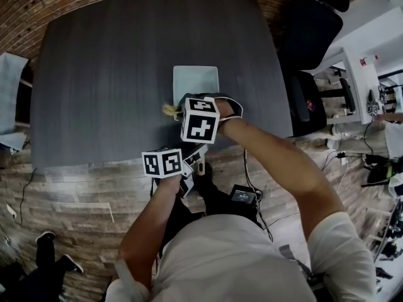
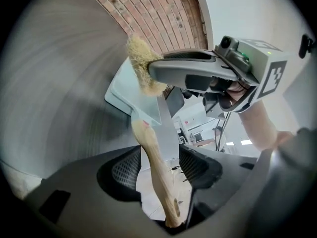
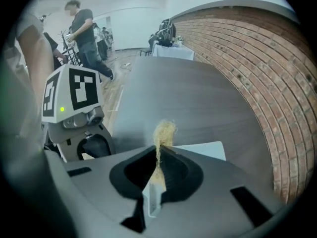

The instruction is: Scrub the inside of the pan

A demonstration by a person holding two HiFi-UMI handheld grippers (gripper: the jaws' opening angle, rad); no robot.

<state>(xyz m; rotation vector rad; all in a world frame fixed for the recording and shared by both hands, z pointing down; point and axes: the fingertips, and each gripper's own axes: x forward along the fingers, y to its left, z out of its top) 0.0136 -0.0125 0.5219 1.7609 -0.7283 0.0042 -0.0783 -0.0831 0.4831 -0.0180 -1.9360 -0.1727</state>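
A pale, square, shallow pan (image 1: 196, 80) lies on the dark grey table (image 1: 113, 74) near its front edge. My right gripper (image 3: 159, 155) is shut on the head of a wooden brush (image 2: 153, 157), whose straw-coloured bristles (image 3: 165, 132) stick out past the jaws towards the pan (image 3: 208, 150). In the left gripper view, the right gripper (image 2: 198, 73) holds the bristles (image 2: 141, 66) over the pan's (image 2: 130, 95) near edge. My left gripper (image 2: 161, 162) is open; the brush handle runs between its pads with a gap on each side. In the head view, the left gripper (image 1: 189, 165) sits just off the table's front edge.
A black office chair (image 1: 315, 30) stands at the table's right end. Cables and a small black box (image 1: 242, 195) lie on the floor below me. A brick wall (image 3: 247, 68) runs along the far side. A person (image 3: 84, 29) stands far off in the room.
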